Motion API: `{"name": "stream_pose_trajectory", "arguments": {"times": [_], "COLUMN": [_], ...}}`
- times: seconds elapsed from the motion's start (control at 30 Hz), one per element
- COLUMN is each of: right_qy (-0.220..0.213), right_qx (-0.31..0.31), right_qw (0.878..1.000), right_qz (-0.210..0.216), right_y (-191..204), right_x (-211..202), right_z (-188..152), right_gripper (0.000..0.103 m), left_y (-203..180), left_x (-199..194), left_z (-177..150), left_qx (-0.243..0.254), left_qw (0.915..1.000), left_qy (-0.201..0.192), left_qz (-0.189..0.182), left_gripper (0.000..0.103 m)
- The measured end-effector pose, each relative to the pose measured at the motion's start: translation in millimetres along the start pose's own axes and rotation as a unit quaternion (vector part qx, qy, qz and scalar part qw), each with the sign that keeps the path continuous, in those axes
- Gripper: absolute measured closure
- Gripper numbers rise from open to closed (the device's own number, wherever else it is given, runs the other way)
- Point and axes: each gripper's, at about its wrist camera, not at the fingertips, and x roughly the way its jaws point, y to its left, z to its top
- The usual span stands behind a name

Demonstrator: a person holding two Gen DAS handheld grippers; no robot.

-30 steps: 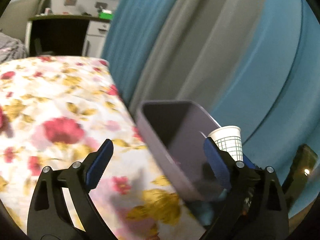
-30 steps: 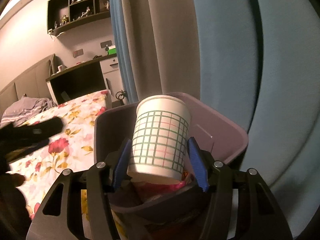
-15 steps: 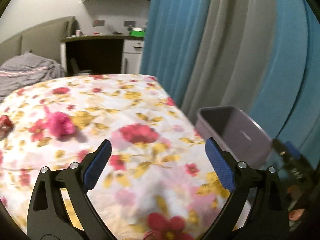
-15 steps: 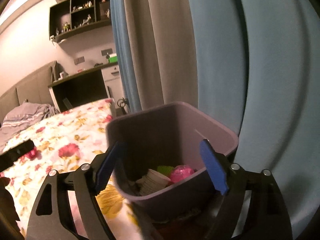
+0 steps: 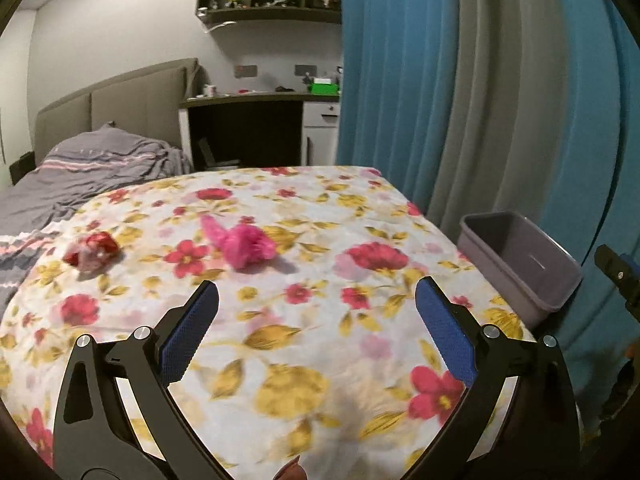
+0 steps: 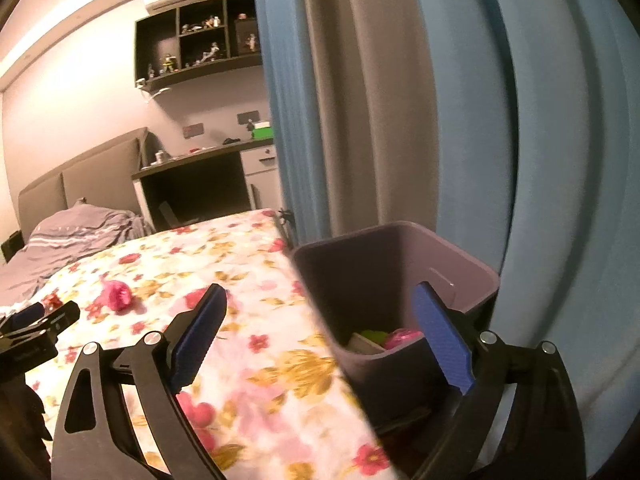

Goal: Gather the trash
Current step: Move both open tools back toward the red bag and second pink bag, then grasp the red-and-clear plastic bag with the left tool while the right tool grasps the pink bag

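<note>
A pink crumpled wad (image 5: 248,246) and a red-and-white crumpled wrapper (image 5: 93,250) lie on the flowered bedspread (image 5: 304,360). My left gripper (image 5: 317,292) hangs open over the bedspread, short of both, with nothing between its fingers. A grey-purple bin (image 5: 520,248) stands at the bed's right edge. In the right wrist view my right gripper (image 6: 320,294) hovers just before and above the bin (image 6: 392,248), its jaws opening and holding nothing. Inside the bin lie a pink wad (image 6: 402,336), something green (image 6: 374,336) and a pale cup (image 6: 362,345). The pink wad (image 6: 117,294) on the bed shows far left.
Blue and grey curtains (image 5: 480,100) hang close behind the bin. A rumpled grey blanket (image 5: 80,176) covers the bed's far left, with a padded headboard behind. A dark desk (image 5: 248,128) and a wall shelf stand at the back. My left gripper (image 6: 36,328) shows at the left edge of the right wrist view.
My right gripper has let go of the checked paper cup into the bin, opened wide and drawn back. My left gripper has swung left from the bin to face the bed.
</note>
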Motion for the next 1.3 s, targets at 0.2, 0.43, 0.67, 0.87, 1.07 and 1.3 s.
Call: {"name": "stream_pose_trajectory", "arguments": {"times": [0.2, 0.43, 0.67, 0.87, 1.07, 1.3], "right_qy": [-0.014, -0.008, -0.004, 0.007, 0.034, 0.058], "right_qx": [-0.009, -0.014, -0.040, -0.074, -0.076, -0.089], "right_qw": [1.000, 0.998, 0.993, 0.986, 0.984, 0.983], "right_qz": [0.025, 0.063, 0.114, 0.149, 0.157, 0.153], "right_y": [38, 83, 145, 201, 236, 264], "right_x": [-11, -4, 13, 44, 86, 130], "right_z": [2, 3, 2, 0, 2, 5], "right_gripper": [0.009, 0.009, 0.009, 0.009, 0.009, 0.009], "left_y": [35, 87, 150, 206, 261, 305], "left_x": [-15, -26, -26, -14, 11, 61], "left_z": [-5, -8, -7, -7, 1, 13], "left_qx": [-0.010, -0.032, -0.061, -0.085, -0.121, -0.172], "left_qw": [0.9996, 0.9975, 0.9914, 0.9837, 0.9768, 0.9725], "left_qy": [-0.003, -0.005, -0.004, -0.002, -0.002, 0.026], "left_qz": [0.026, 0.063, 0.115, 0.158, 0.177, 0.155], "left_gripper": [0.006, 0.006, 0.006, 0.006, 0.006, 0.006]}}
